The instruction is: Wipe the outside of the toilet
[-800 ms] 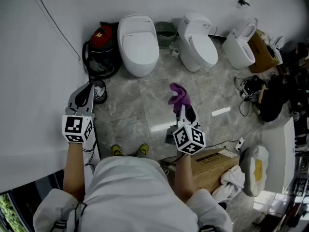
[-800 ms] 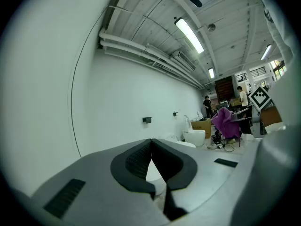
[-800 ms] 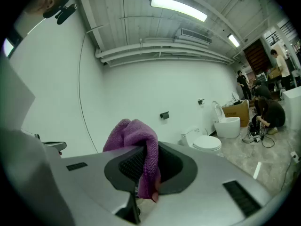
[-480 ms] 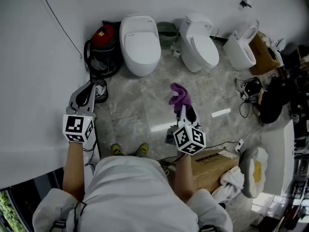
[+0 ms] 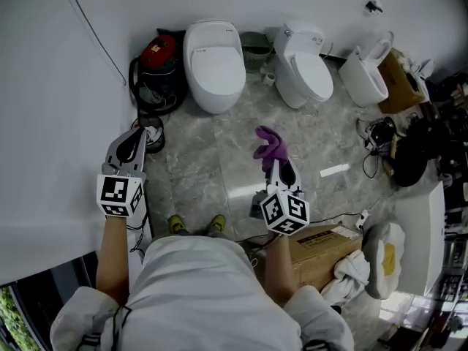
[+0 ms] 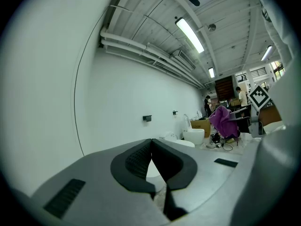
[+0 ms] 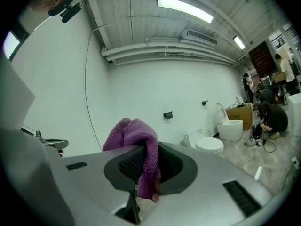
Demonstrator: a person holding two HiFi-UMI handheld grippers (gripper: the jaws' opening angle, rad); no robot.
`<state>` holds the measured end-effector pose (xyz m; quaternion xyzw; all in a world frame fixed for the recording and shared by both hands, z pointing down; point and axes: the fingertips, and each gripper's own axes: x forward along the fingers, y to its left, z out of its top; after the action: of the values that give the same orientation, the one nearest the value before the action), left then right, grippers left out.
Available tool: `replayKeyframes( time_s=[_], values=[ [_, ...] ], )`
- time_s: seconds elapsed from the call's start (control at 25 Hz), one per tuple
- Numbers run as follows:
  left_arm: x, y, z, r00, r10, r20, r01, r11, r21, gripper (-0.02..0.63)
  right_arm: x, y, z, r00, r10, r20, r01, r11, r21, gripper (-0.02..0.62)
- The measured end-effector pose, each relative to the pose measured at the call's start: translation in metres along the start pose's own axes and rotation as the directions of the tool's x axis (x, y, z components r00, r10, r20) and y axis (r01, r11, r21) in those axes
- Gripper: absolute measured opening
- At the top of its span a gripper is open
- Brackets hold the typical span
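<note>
Three white toilets stand along the far wall: a rounded one (image 5: 213,64), a two-piece one (image 5: 303,66) and a third (image 5: 364,70) with its lid up. My right gripper (image 5: 276,164) is shut on a purple cloth (image 5: 270,145), which bunches above its tips over the grey floor, well short of the toilets. In the right gripper view the purple cloth (image 7: 139,147) hangs between the jaws, with the two-piece toilet (image 7: 207,143) beyond. My left gripper (image 5: 129,143) is held near the left wall, shut with nothing in it; the left gripper view shows its pads (image 6: 141,160) meeting.
A red vacuum with a black hose (image 5: 155,70) sits left of the rounded toilet. A green bucket (image 5: 256,47) stands between the two nearer toilets. Cardboard boxes (image 5: 322,251) lie at my right. Cables and dark gear (image 5: 398,148) clutter the right side. People (image 7: 269,117) work far off.
The view has drifted slightly; both grippers hold almost the same places, and the purple cloth stays clamped in the right one.
</note>
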<state>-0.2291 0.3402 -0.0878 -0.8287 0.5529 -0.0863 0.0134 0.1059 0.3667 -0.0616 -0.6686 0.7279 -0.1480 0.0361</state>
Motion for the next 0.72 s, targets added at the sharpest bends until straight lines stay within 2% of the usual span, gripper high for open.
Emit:
replayKeyframes(
  time_s=[0.28, 0.72],
  values=[
    [-0.01, 0.015, -0.008, 1.0, -0.002, -0.005, 0.002, 1.0, -0.02, 0.017, 0.0, 0.02, -0.01, 1.0, 0.002, -0.03, -0.003, 1.0, -0.009, 0.061],
    [0.002, 0.054, -0.039, 0.998, -0.045, -0.037, 0.042, 0.997, -0.069, 0.017, 0.015, 0.054, -0.035, 0.997, -0.049, -0.065, 0.048, 0.999, -0.02, 0.063]
  ],
)
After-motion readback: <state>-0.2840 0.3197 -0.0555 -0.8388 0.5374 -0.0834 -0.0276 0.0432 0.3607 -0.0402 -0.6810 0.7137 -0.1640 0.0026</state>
